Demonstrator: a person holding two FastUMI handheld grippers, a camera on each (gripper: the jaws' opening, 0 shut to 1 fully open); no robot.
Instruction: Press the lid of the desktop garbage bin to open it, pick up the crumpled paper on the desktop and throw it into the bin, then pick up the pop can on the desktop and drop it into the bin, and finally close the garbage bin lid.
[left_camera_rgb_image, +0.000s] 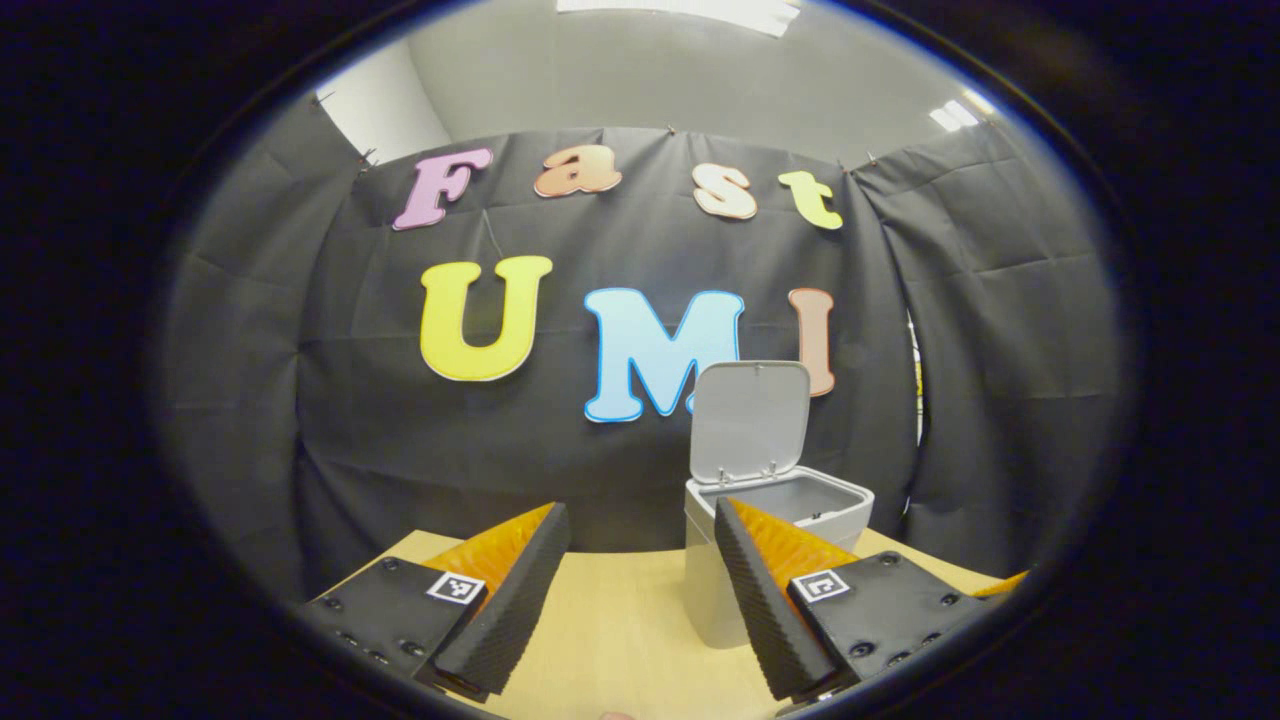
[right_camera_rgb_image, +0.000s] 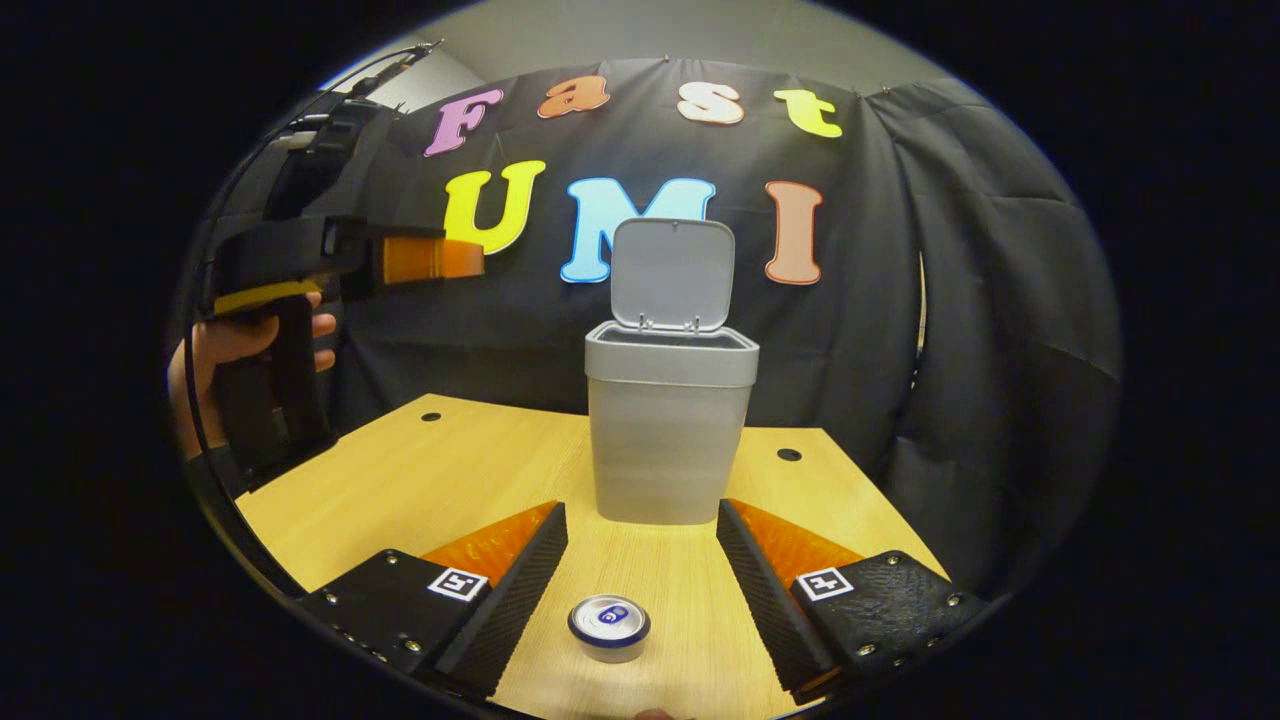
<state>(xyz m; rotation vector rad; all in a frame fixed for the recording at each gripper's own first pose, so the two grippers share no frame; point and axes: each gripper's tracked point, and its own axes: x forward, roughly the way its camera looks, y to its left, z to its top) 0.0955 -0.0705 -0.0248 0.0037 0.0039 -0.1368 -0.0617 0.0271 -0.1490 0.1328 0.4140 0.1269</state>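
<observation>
A grey desktop bin stands on the wooden table with its lid swung up and back. The same bin rises just beyond my left gripper, which is open with nothing between its fingers and held above table height. In the right gripper view a pop can stands upright on the table, seen from above, between the spread fingers of my right gripper, which is open. The left gripper also shows at the upper left there, held by a hand.
Two small round holes sit in the tabletop near its far edge. The black cloth wall hangs close behind the bin. The table's left edge runs under the hand.
</observation>
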